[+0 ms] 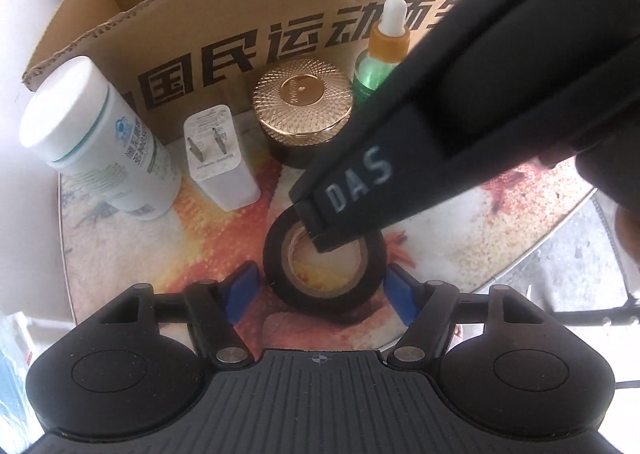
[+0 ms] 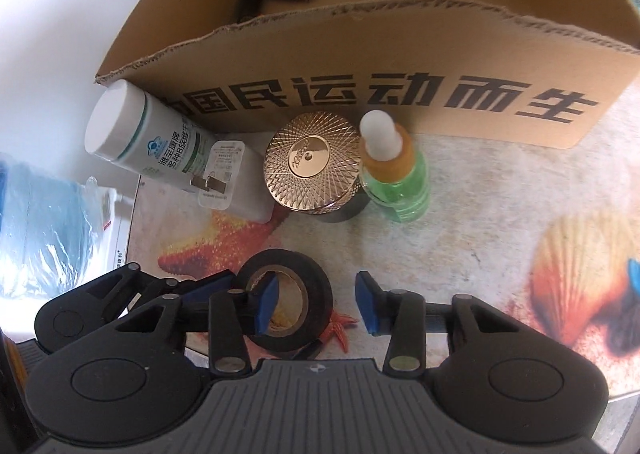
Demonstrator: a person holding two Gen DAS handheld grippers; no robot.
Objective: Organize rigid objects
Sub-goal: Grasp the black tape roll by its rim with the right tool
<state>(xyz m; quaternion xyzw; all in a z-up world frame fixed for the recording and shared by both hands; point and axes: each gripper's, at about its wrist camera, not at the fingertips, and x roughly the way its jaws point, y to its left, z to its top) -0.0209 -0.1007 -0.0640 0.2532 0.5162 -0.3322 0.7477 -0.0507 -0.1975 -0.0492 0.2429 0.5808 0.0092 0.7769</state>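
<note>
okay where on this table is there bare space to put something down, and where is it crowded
Free: the tabletop right of the green dropper bottle, in front of the cardboard box. Crowded: the row along the box's front, white bottle, charger plug, gold-lidded jar, and around the black tape roll, where both grippers work.

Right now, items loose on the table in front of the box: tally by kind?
Bottles: 2, the white bottle and the green dropper bottle
Jars: 1, gold-lidded jar
Chargers: 1, white plug adapter
Tape rolls: 1, black tape roll
Total: 5
</note>
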